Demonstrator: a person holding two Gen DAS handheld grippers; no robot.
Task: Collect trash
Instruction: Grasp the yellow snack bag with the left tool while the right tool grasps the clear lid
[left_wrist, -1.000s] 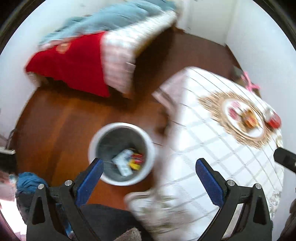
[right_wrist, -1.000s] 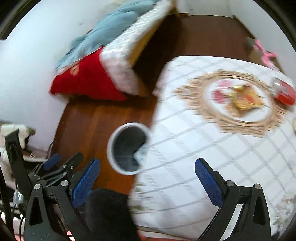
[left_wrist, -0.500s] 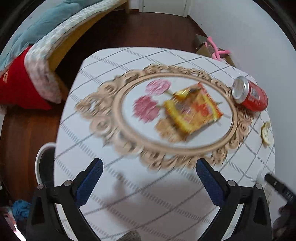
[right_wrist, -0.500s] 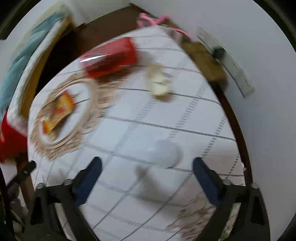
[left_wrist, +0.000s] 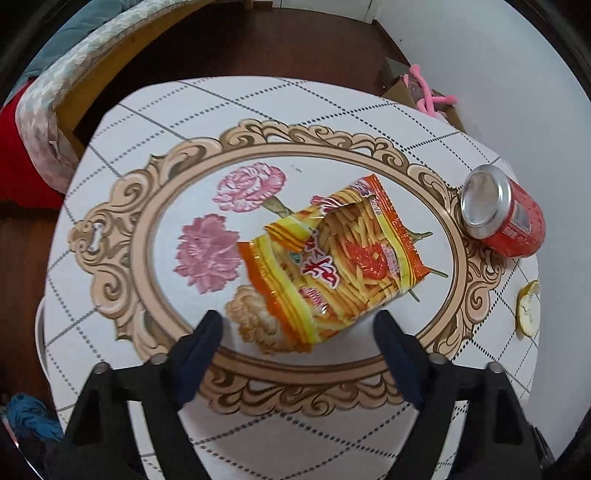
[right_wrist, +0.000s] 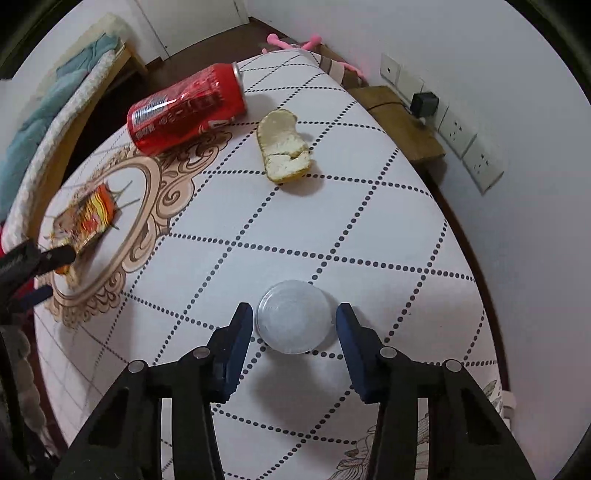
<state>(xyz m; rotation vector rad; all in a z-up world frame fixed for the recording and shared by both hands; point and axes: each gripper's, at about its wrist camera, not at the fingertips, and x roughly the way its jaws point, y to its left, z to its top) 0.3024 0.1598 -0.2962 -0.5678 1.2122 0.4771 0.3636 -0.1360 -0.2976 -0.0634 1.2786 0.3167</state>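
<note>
overhead, both fingers closing, still spread, above a checked tablecloth (right_wrist: 369, 221); bed (left_wrist: 55, 92) beyond.

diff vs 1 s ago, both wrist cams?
Both swung from the floor bin to the table. The left hand-held gripper is closing around the snack bag; the right hand-held gripper is closing around the clear lid. Neither pinches yet. Can and peel haven't moved.

left gripper (left_wrist: 297, 326) pointing steeply down, jaws closing, right gripper (right_wrist: 294, 325) likewise angled down, jaws narrowing
</note>
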